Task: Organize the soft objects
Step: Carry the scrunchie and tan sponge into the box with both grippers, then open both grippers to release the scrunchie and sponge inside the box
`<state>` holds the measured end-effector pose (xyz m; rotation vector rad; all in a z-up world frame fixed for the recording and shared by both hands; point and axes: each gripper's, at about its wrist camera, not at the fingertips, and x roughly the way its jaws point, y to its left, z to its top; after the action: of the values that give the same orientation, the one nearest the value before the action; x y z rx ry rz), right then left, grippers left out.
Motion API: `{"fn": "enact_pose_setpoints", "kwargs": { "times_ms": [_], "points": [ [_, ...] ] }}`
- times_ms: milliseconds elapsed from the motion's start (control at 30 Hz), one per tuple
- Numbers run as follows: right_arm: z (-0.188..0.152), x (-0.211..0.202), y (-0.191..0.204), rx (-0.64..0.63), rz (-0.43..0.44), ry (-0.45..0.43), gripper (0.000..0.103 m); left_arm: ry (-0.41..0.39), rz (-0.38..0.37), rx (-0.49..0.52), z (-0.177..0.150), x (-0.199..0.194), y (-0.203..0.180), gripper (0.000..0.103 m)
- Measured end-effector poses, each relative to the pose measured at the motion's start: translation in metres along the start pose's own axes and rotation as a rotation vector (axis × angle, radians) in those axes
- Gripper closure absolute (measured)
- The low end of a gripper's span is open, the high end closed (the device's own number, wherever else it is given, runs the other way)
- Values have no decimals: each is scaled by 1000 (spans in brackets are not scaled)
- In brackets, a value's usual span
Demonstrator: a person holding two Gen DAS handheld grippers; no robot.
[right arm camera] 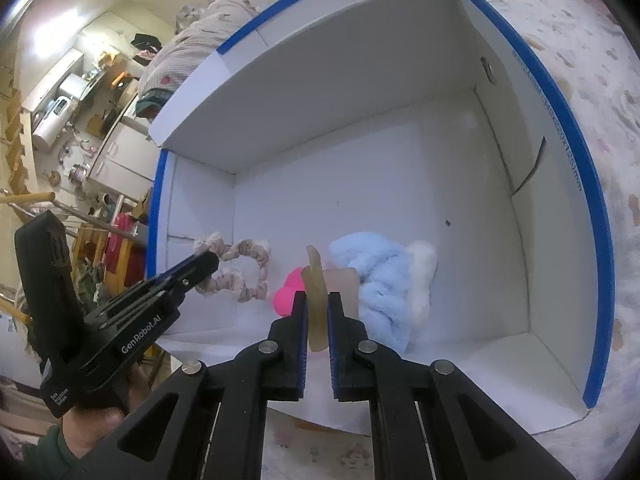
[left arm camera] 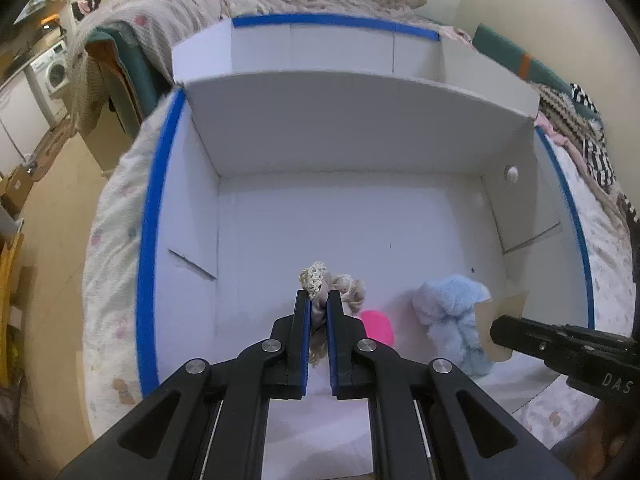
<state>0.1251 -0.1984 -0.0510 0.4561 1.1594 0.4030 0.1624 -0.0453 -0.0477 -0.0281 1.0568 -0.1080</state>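
Left gripper (left arm camera: 319, 304): pinched tight on the beige scrunchie (right arm camera: 240, 268), low inside the white box (left arm camera: 360, 216), near its front-left floor.
Right gripper (right arm camera: 318, 308): closed on the edge of a thin tan sponge (right arm camera: 316, 300), which stands on end between the blue pads, just over the box floor.
Where the soft things are: all in the front of the box. The pink sponge (right arm camera: 286, 292) sits between scrunchie and tan sponge; the blue fluffy cloth (right arm camera: 380, 284) lies heaped just right of them, a whiter tuft at its far side.
Step in hand: looks like both pieces are being set down in the box, I'd say.
Doing it well: lower each until it rests on the cardboard before letting go. The tan one is gripped by a narrow edge and may tip onto the pink sponge, so ease it flat first. Keep the two grippers apart; they are close here.
Textures: scrunchie is gathered, ruffled fabric in a loop; the cloth is shaggy plush; the tan sponge is smooth and slightly curved.
Box: matte white card, blue tape along the rims, resting on a patterned quilt (right arm camera: 580, 60).
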Motion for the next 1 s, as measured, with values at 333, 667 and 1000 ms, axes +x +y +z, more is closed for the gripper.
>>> {"fn": "enact_pose_setpoints", "kwargs": {
  "times_ms": [333, 667, 1000],
  "points": [
    [1, 12, 1, -5, -20, 37, 92, 80, -33, 1, -3, 14, -5, 96],
    [1, 12, 6, -50, -64, 29, 88, 83, -10, 21, -7, 13, -13, 96],
    [3, 4, 9, -59, -41, -16, 34, 97, -5, 14, -7, 9, -10, 91]
  ]
}}
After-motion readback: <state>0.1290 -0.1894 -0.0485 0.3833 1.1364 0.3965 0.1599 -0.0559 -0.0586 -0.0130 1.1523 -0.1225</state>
